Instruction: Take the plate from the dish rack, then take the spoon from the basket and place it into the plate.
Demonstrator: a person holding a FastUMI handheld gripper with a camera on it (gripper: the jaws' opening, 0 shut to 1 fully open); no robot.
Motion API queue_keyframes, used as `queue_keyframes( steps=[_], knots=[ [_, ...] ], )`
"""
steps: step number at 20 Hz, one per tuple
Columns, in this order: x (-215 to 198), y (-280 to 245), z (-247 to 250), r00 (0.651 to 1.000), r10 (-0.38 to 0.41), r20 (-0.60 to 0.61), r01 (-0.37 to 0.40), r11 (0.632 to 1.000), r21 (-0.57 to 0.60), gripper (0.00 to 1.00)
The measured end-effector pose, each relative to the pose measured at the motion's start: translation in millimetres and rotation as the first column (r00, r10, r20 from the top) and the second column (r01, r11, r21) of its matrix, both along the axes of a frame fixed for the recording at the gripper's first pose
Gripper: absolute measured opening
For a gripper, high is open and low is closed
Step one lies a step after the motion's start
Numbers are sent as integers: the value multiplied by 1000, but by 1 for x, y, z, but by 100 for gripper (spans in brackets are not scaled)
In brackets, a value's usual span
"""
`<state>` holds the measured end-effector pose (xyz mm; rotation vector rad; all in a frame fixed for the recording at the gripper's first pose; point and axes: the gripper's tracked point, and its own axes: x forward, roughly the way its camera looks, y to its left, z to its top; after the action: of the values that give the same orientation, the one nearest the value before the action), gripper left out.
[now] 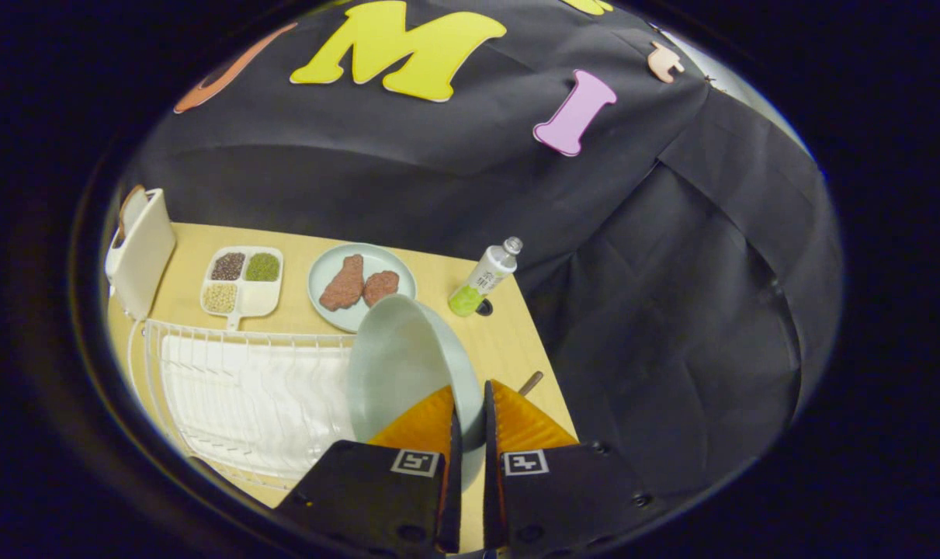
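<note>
The gripper (470, 411) was clamped on the plate (400, 373), its two orange ribbed fingers (419, 423) pinching the rim from either side with only the thin edge between them. The plate stood tilted on edge just ahead of the fingers, beside the rack (237, 388) to their left, over the table (508, 341).

The risk, as I judged it, was slippage: a smooth, glazed-looking pale green disc held by a narrow bite at one edge could pivot or slide out, striking the rack's wires or the table's near corner. A swing could also knock the bottle (485, 278) beyond the fingers.

The rack was white wire over a white tray. Beyond it lay a second round plate with two brown pieces (361, 283), a divided dish of grains (242, 283) and a toaster (140, 248). A basket or spoon I could not pick out.
</note>
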<state>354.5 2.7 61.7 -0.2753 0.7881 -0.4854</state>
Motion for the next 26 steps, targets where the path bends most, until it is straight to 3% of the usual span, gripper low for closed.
queue_keyframes(
  steps=[6, 11, 15, 18, 22, 26],
  knots=[
    [-53, -1, 15, 996, 31, 78, -40, 992, 117, 16],
    [-105, -4, 1, 988, 85, 127, -117, 954, 275, 16],
    [-146, -4, -36, 979, 151, 138, -189, 925, 330, 16],
    [-178, 8, -76, 972, 207, 112, -236, 882, 408, 16],
    [-202, 27, -131, 962, 268, 48, -254, 818, 516, 16],
    [-204, 28, -175, 961, 277, 14, -232, 774, 589, 16]
  ],
)
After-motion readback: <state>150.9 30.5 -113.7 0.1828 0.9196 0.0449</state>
